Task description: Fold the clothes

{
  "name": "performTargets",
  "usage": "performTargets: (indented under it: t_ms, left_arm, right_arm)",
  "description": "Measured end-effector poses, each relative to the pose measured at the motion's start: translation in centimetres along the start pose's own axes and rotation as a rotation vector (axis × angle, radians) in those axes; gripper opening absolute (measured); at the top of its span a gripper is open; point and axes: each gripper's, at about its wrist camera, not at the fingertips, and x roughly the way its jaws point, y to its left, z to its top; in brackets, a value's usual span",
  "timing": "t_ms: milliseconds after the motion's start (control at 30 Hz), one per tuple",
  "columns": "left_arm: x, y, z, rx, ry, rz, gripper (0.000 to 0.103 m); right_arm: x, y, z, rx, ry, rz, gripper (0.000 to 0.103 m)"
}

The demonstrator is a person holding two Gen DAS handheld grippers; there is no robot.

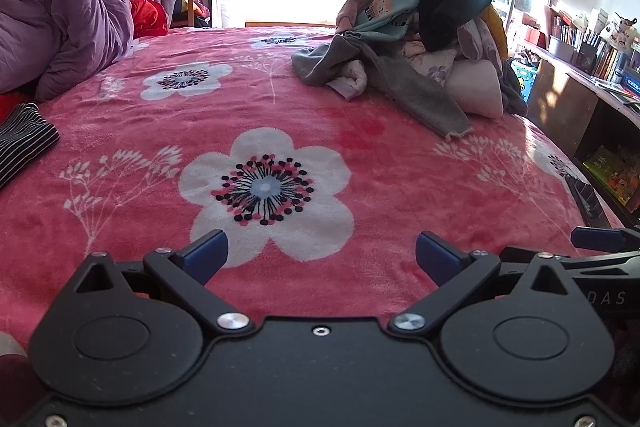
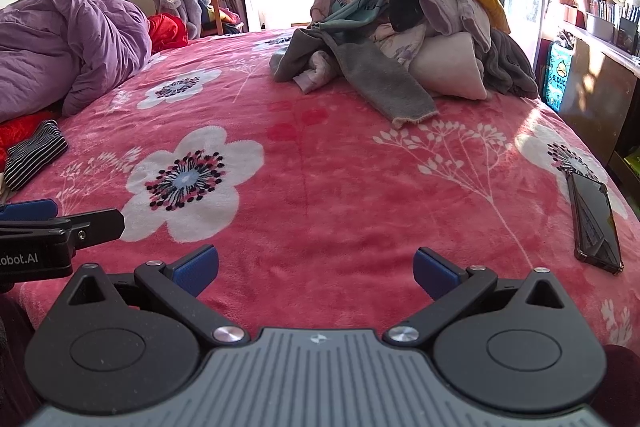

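Evidently nothing has been picked up yet: the left gripper (image 1: pixel 322 259) and right gripper (image 2: pixel 316 269) both hover low at the near edge of the bed (image 2: pixel 320 167), fingers spread wide and empty, aimed at the heap of unfolded clothes (image 2: pixel 404 19) well beyond them, toward the window. A grey sleeve (image 2: pixel 384 87) trails from the heap's near side, probably the easiest first grab. Left of the heap lie a purple quilt (image 1: pixel 60 15) and a striped garment (image 1: pixel 24 139); nearer than the heap, on its right, a phone (image 2: pixel 594 223) rests on the pink flowered blanket.
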Motion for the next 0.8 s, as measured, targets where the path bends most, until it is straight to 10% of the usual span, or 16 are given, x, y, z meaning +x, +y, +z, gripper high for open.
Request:
performTargets:
  t_ms: [800]
  left_arm:
    - [0.10, -0.28, -0.20, -0.006, 0.004, -0.002, 0.102]
  right_arm:
    - [-0.11, 0.09, 0.11, -0.003, -0.002, -0.003, 0.103]
